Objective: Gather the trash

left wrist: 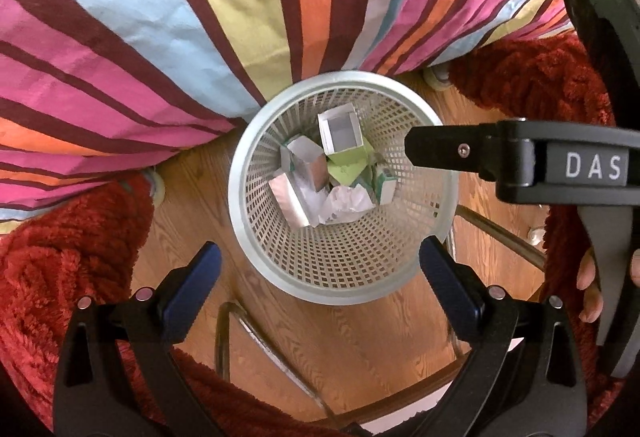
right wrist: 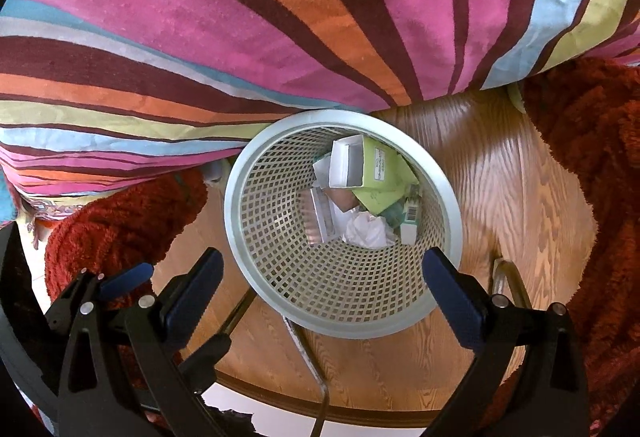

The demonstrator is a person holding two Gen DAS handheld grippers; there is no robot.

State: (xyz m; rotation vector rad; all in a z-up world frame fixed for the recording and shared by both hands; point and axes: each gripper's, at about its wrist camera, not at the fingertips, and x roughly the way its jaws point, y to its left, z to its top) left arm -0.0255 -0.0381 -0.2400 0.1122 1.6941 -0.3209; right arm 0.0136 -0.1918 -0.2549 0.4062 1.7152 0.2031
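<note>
Bin (left wrist: 256,237): pale grey, lattice of small square holes; inside it, a green box (left wrist: 345,173) with white lining, silver foil cartons (left wrist: 310,173) and white crumpled paper (left wrist: 347,201). Cloth (left wrist: 120,37): stripes of pink, orange, light blue, olive-yellow, grey and teal parted by maroon bands; rug (left wrist: 72,249): deep red, shaggy; floor (left wrist: 360,337): orange-brown wood grain. Left claw (left wrist: 319,273) and right claw (right wrist: 323,279): black with dark blue pads, the right one lettered "DAS" in white on grey.
</note>
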